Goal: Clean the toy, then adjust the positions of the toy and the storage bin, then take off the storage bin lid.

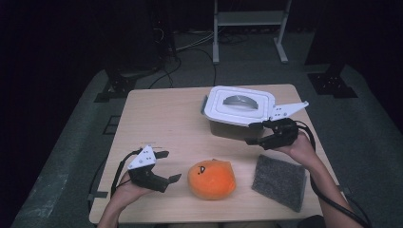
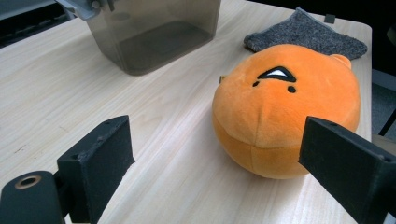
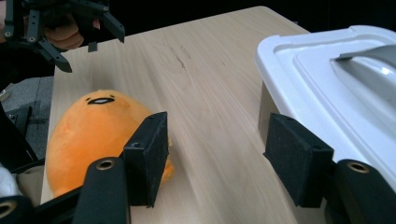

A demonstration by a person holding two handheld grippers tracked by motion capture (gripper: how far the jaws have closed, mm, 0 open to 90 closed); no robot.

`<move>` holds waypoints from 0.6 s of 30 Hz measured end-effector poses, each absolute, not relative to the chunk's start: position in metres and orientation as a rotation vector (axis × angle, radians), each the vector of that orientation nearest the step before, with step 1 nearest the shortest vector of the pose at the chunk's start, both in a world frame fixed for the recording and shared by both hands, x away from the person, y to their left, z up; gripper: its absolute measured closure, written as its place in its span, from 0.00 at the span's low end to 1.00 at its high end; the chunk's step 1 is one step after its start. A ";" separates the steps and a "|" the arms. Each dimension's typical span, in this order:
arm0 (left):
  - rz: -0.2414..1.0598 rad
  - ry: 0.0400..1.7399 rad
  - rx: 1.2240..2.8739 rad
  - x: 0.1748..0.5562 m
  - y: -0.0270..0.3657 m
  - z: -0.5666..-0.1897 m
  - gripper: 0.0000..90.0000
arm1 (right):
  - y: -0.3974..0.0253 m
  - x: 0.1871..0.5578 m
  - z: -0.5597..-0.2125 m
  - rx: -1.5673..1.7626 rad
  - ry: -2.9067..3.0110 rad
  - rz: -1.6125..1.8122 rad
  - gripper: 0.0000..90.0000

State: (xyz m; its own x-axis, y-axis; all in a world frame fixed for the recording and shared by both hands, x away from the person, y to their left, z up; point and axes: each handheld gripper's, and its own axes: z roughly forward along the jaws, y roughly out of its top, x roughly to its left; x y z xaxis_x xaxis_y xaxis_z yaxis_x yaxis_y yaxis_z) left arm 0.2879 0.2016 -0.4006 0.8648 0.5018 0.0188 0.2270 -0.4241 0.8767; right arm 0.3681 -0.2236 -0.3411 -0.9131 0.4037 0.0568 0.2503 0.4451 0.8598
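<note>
Both grippers hover over the tabletop (image 1: 157,116), jaws spread, nothing held.

Near edge: left gripper (image 1: 165,166) sits just left of the orange plush toy (image 1: 212,179), jaws released and apart from it; in the left gripper view the toy (image 2: 285,107) lies between the jaws but untouched. Grey felt pad (image 1: 279,181) lies right of the toy, close to the near edge. Farther back: right gripper (image 1: 253,133) hangs at the front right corner of the white-lidded bin (image 1: 237,105), jaws released; contact with the bin cannot be told.
</note>
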 end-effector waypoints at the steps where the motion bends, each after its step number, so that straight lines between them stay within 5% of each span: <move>1: 0.343 0.531 2.014 0.287 0.201 -0.399 0.09 | -0.223 0.369 -0.340 0.577 2.533 1.469 0.42; 18: 0.366 0.516 2.005 0.288 0.205 -0.398 0.09 | -0.216 0.382 -0.332 0.560 2.537 1.459 0.41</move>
